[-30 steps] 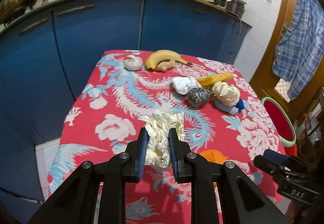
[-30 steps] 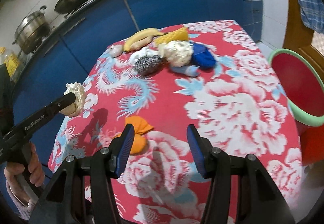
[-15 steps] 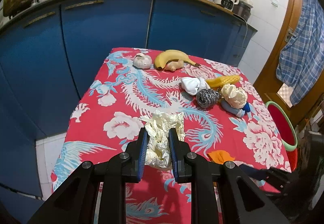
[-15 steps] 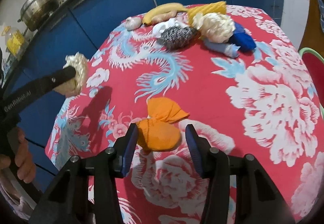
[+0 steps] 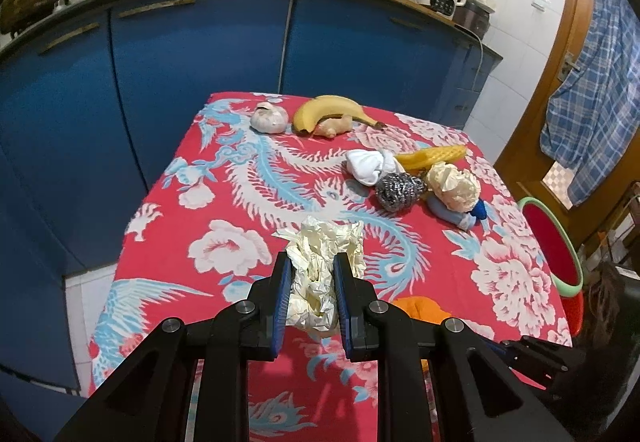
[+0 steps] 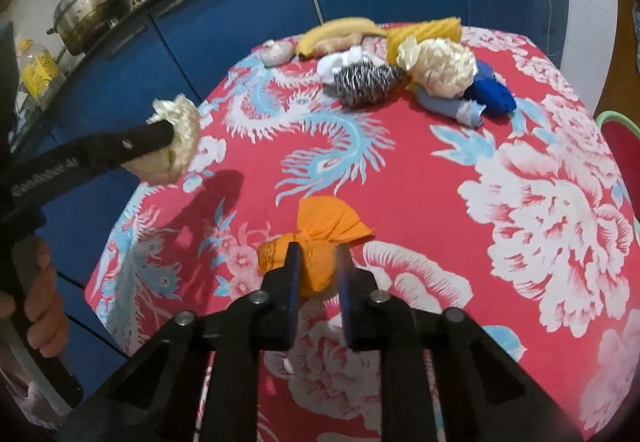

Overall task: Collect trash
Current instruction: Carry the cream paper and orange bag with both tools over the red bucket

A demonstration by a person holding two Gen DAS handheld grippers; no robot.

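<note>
My left gripper (image 5: 310, 284) is shut on a crumpled cream paper wad (image 5: 320, 262) and holds it above the near left part of the table; it also shows in the right wrist view (image 6: 172, 140). My right gripper (image 6: 318, 266) has closed around an orange crumpled paper ball (image 6: 316, 238) lying on the red floral tablecloth (image 6: 520, 202); the right finger is motion-blurred. A second cream paper wad (image 6: 438, 66) lies at the far side. A red bin with a green rim (image 5: 552, 246) stands right of the table.
At the far side lie a banana (image 5: 328, 110), garlic bulb (image 5: 269, 117), white sock (image 5: 368, 164), steel scourer (image 5: 400, 190), yellow sponge (image 5: 436, 156) and blue cloths (image 6: 488, 96). Blue cabinets (image 5: 180, 82) stand behind, with pots on the counter.
My right gripper moved forward onto the orange paper ball and its jaws narrowed around it. My left gripper kept holding the cream wad and shifted slightly.
</note>
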